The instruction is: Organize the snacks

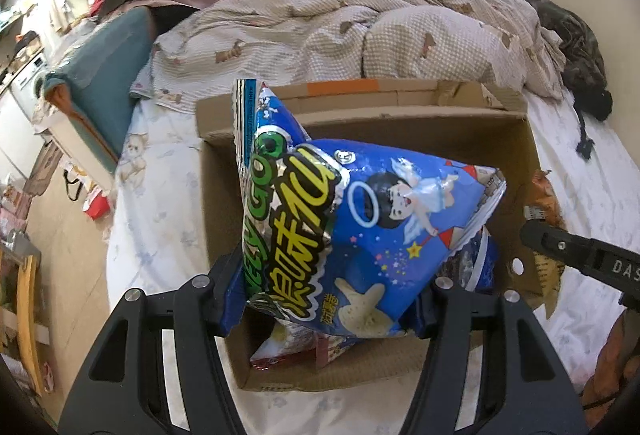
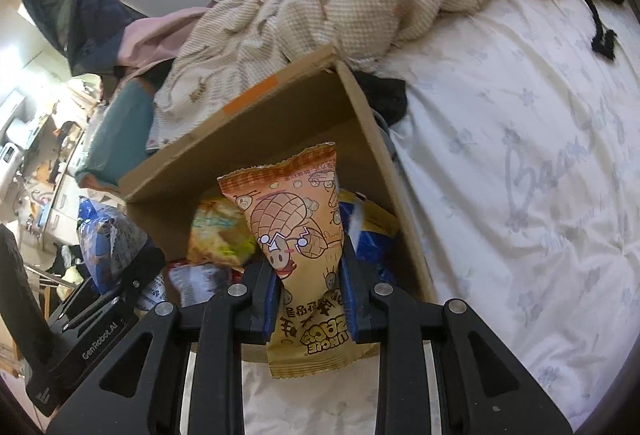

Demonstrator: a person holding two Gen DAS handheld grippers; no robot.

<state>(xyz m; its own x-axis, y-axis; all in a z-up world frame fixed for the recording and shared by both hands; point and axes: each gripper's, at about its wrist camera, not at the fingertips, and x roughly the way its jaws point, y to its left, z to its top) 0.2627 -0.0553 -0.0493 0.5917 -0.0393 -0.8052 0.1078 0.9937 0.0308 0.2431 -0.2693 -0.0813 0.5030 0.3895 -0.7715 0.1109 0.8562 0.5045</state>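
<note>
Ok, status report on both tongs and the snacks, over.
Left tongs shut on blue bag, over the box. Right tongs shut on peanut bag. Nothing in the way.

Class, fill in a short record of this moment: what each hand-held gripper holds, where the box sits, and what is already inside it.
Left hand-held gripper: shut on blue snack bag
Right hand-held gripper: shut on orange peanut snack packet
Cardboard box: open, on the bed
Box contents: several snack packets, including a yellow one
Behind box: rumpled checked duvet
</note>
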